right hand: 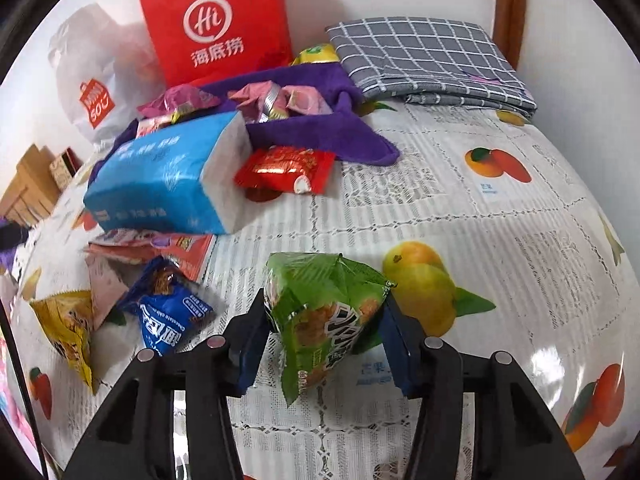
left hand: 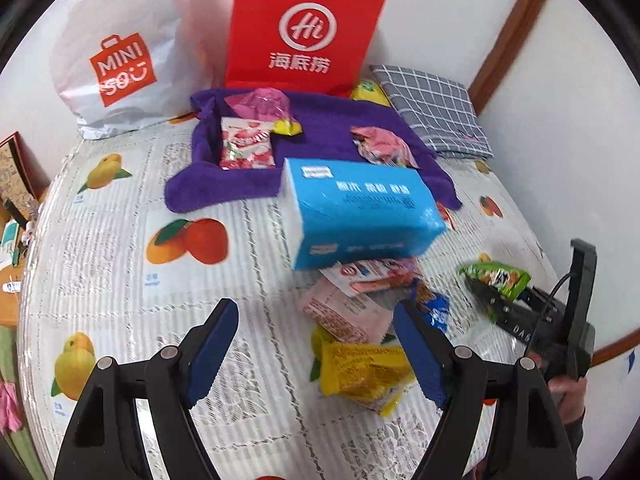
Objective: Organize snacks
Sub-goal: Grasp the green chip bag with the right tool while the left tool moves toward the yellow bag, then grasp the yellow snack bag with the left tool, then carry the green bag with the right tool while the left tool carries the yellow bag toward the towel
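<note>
Left wrist view: the left tool (left hand: 316, 344) hangs spread above the fruit-print worktop (left hand: 120, 248), over a crinkled yellow foil snack packet (left hand: 364, 372).

Right wrist view: the right tool (right hand: 324, 320) pinches a puffy green foil snack packet (right hand: 324, 304), lifted just above the worktop.

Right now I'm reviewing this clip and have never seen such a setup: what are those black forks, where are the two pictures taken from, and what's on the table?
There is no robot. A person holds a two-finger gripper in each hand, each carrying a fisheye camera that looks along its fingers. The left view shows the left gripper, open and empty above a yellow snack packet. The right view shows the right gripper shut on a green snack packet. The fruit-print tablecloth bears a blue tissue pack, a purple towel with snacks on it, a red paper bag and a grey checked cloth.
</note>
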`<act>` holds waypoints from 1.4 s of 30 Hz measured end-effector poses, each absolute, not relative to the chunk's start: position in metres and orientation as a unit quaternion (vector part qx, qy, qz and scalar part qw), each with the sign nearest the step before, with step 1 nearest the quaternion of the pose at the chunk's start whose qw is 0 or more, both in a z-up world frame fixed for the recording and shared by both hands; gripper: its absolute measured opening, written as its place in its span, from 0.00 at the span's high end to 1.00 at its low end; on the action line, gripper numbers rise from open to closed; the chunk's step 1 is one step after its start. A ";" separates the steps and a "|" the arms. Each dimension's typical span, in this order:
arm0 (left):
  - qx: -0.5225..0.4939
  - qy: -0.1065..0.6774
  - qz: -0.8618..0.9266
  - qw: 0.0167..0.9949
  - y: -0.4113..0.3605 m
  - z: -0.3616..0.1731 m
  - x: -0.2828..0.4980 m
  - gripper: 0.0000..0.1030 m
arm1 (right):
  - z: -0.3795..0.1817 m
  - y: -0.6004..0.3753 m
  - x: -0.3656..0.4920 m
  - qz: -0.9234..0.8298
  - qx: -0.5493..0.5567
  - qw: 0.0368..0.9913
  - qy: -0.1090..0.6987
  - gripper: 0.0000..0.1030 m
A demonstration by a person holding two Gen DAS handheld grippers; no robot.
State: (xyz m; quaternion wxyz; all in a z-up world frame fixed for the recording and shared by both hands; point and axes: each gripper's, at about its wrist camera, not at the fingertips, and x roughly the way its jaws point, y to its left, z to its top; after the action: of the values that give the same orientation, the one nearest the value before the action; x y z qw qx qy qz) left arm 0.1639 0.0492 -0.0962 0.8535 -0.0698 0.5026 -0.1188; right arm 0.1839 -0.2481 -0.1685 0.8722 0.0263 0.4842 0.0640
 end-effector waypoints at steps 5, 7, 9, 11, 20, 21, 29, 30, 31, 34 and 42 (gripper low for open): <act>-0.081 0.508 -0.138 0.846 0.042 -0.107 0.153 0.24 | -0.153 -0.260 0.170 0.058 0.031 0.882 0.466 0.52; -0.082 0.507 -0.144 0.846 0.038 -0.111 0.147 0.24 | -0.148 -0.266 0.163 0.055 0.034 0.886 0.459 0.52; -0.079 0.507 -0.156 0.844 0.033 -0.115 0.141 0.21 | -0.143 -0.272 0.157 0.053 0.037 0.889 0.453 0.52; -0.076 0.509 -0.157 0.843 0.029 -0.120 0.138 0.19 | -0.141 -0.276 0.153 0.052 0.040 0.890 0.451 0.52; -0.014 0.534 -0.138 0.834 -0.002 -0.145 0.137 0.19 | -0.138 -0.284 0.135 0.067 0.044 0.892 0.444 0.52; -0.003 0.536 -0.132 0.834 -0.005 -0.148 0.137 0.19 | -0.138 -0.284 0.134 0.068 0.044 0.892 0.444 0.52; -0.009 0.537 -0.115 0.835 -0.007 -0.158 0.138 0.23 | -0.137 -0.290 0.125 0.070 0.045 0.892 0.444 0.52; -0.013 0.535 -0.117 0.837 -0.007 -0.157 0.137 0.25 | -0.137 -0.291 0.124 0.069 0.043 0.892 0.445 0.52; -0.020 0.532 -0.120 0.838 -0.005 -0.157 0.136 0.33 | -0.137 -0.291 0.123 0.068 0.041 0.892 0.445 0.52; -0.035 0.528 -0.129 0.839 -0.001 -0.154 0.133 0.42 | -0.136 -0.290 0.120 0.067 0.038 0.892 0.446 0.52; -0.050 0.507 -0.142 0.849 0.007 -0.139 0.121 0.46 | -0.132 -0.281 0.108 0.075 0.033 0.891 0.446 0.52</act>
State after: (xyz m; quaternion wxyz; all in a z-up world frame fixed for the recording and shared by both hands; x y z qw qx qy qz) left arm 0.1211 0.0066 -0.1394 0.8487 -0.0498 0.5071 -0.1415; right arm 0.1081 -0.2811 -0.1318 0.8911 0.0326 0.4465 0.0748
